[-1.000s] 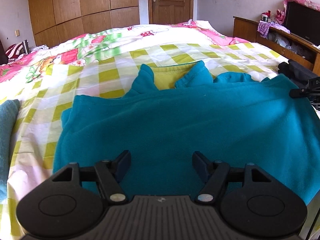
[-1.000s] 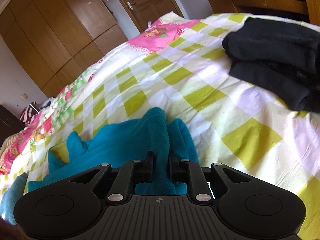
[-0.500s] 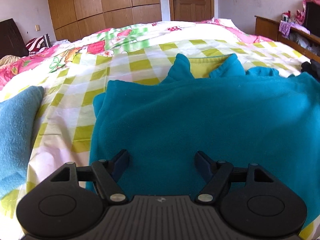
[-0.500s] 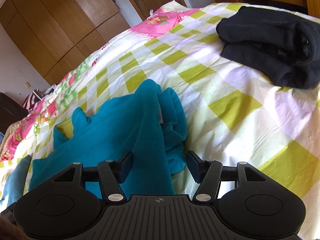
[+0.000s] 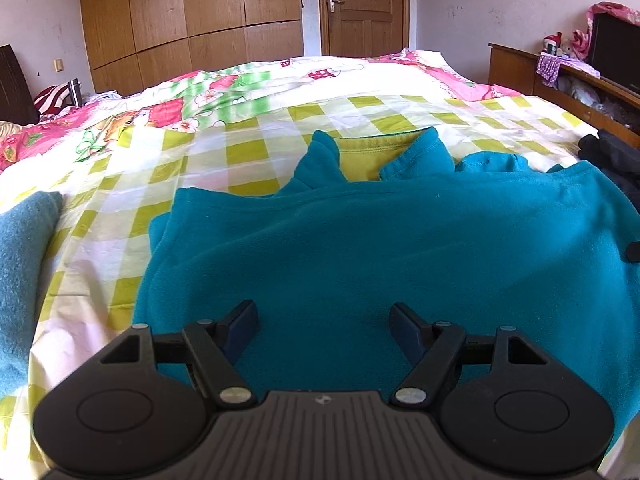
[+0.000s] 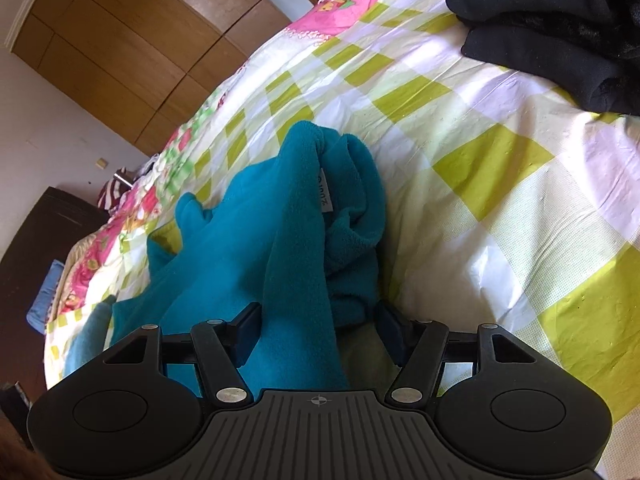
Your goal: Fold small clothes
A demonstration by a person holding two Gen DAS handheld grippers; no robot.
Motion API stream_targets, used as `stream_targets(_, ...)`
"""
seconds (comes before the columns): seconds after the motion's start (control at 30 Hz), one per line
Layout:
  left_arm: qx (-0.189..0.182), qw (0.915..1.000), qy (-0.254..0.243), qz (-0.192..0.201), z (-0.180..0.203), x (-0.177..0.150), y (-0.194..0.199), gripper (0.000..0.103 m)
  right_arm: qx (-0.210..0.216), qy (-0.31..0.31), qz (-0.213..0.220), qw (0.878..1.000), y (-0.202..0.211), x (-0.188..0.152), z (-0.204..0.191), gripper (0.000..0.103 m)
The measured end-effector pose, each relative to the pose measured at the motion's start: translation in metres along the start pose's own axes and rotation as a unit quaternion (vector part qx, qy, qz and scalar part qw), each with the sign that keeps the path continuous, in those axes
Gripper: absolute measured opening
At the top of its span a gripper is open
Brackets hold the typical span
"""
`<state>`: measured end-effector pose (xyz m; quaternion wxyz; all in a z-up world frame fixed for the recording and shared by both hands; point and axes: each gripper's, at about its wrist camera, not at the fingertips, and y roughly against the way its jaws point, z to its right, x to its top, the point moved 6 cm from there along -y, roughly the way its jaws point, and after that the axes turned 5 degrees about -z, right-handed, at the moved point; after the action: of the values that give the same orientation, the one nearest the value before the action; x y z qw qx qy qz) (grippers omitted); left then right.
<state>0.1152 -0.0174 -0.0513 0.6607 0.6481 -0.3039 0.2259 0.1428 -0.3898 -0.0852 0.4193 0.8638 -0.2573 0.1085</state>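
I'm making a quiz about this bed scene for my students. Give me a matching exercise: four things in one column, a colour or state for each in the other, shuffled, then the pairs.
Things
1. fleece garment
2. folded clothes
3. bed sheet
4. right gripper

Descriptions
A. black
B. open
C. teal
D. green and white checks

Pairs: 1-C, 2-A, 3-D, 4-B

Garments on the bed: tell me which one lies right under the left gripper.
The teal fleece top, spread flat with its yellow-lined collar pointing away, beneath the open left gripper. The grey-blue folded piece lies off at the left edge; the black garment far right.
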Motion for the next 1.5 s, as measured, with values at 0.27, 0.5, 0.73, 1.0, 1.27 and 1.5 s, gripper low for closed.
stream_targets(0.27,0.0,0.9996,-0.024,-0.016,0.018,0.006,-0.008,0.085,0.104,-0.02,0.017,0.994,-0.014,0.015,-0.001,0.064)
stream_targets(0.5,0.013,0.9989,-0.034,-0.03,0.025,0.009,-0.021,0.086,0.078,-0.012,0.004,0.997,-0.036,0.018,-0.007,0.038)
stream_targets(0.73,-0.019,0.9994,-0.026,-0.013,0.019,0.004,-0.007,0.086,0.111,-0.02,0.042,0.993,0.024,0.027,-0.068,0.029)
stream_targets(1.0,0.021,0.9995,-0.022,0.006,-0.038,-0.02,0.042,0.086,0.016,0.158,0.031,0.987,-0.01,0.012,-0.24,0.029)
stream_targets(1.27,-0.015,0.9985,0.052,0.005,-0.075,-0.043,0.059,0.086,-0.079,0.244,-0.052,0.965,-0.144,-0.045,-0.325,0.03)
stream_targets(1.5,-0.059,0.9906,0.123,-0.003,-0.109,-0.057,0.084,0.086,-0.026,0.236,-0.111,0.965,-0.163,-0.08,-0.347,0.058)
